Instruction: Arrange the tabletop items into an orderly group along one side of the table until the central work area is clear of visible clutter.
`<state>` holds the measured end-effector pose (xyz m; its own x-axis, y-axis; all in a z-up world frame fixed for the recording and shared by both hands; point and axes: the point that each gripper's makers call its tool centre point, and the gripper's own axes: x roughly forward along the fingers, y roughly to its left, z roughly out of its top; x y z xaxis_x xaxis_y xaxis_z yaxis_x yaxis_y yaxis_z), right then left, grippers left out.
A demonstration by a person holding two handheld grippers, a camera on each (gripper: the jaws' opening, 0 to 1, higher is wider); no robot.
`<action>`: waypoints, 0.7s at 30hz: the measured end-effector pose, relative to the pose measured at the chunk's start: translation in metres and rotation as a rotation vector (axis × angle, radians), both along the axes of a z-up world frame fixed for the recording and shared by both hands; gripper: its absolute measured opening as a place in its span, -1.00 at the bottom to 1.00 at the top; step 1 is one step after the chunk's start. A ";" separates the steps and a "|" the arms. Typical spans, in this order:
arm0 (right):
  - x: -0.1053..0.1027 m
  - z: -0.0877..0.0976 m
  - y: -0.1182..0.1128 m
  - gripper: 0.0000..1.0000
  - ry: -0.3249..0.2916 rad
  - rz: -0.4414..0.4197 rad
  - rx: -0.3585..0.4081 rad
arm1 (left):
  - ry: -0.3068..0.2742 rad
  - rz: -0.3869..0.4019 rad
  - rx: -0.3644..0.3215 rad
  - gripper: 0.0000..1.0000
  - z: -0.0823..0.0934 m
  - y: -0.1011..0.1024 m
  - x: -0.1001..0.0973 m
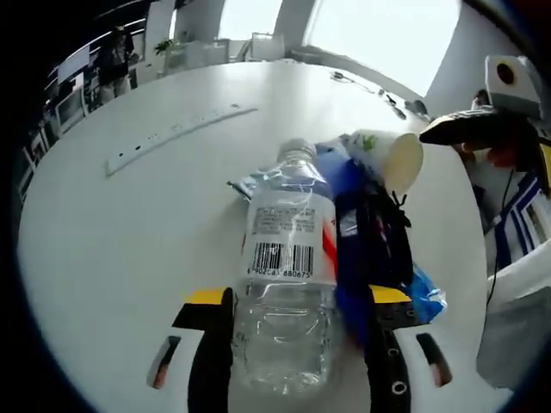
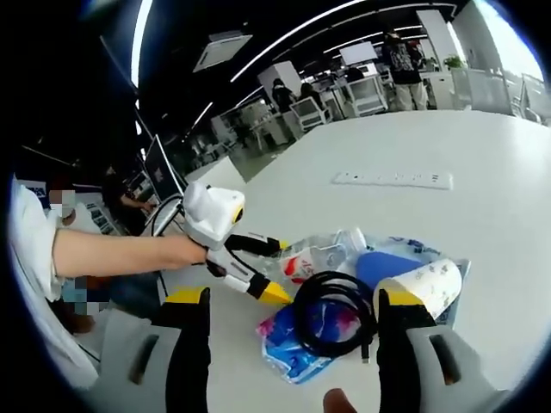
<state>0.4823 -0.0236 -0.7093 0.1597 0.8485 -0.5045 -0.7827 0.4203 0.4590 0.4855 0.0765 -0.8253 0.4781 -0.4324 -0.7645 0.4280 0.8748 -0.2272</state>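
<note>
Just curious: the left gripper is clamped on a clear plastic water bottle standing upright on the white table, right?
Not quite. In the left gripper view, the clear plastic water bottle lies on its side on the white table, between the left gripper's jaws, cap pointing away.

Bright windows (image 1: pixel 362 30); open office with desks and chairs (image 2: pixel 362 95); ceiling light strips (image 2: pixel 284 39)

Open-plan office. Large white round meeting table (image 2: pixel 482 146) with a long white power strip (image 2: pixel 393 179) on it; rows of desks and office chairs (image 2: pixel 310 110) behind, monitors (image 2: pixel 160 168), linear ceiling lights (image 2: pixel 284 39), big windows (image 1: pixel 379 34), people standing at workstations (image 2: pixel 403 56).
</note>
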 end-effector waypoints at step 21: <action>0.007 0.017 0.033 0.56 0.034 -0.014 0.085 | -0.013 -0.001 0.010 -0.17 0.000 0.000 0.001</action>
<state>0.4896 0.0097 -0.6919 0.1556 0.8862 -0.4364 -0.7603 0.3895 0.5199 0.4868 0.0767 -0.8249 0.4876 -0.4252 -0.7625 0.4317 0.8766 -0.2128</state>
